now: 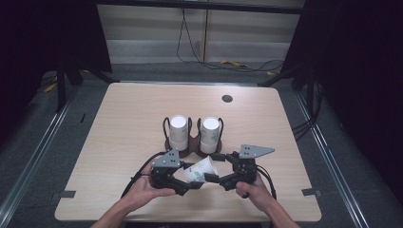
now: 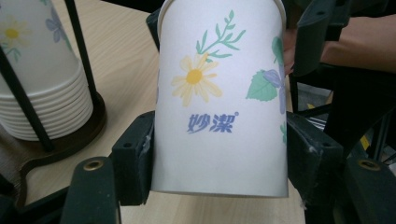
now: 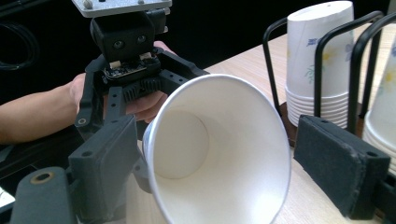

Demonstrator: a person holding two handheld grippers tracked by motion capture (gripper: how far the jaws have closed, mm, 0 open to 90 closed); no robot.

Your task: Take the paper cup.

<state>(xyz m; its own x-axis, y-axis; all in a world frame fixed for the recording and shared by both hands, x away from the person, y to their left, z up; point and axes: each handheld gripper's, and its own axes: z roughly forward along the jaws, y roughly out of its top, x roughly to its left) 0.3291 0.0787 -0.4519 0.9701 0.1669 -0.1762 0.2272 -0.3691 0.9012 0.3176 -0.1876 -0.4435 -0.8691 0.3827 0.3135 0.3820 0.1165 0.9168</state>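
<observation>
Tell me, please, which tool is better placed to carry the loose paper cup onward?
Probably the left tool: its jaws clamp the paper cup on both sides, while the right tool stands open around its rim.

cup (image 1: 201,169) between grippers, stacks (image 1: 179,129) behind

High view looks down at table (image 1: 142,118); both gripper views close-up, share paper cup (image 2: 219,98)

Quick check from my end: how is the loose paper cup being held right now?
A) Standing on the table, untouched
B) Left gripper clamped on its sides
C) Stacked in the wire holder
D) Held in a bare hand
B: in the left gripper view the left gripper has its two black pads pressed against either side of the paper cup.
</observation>
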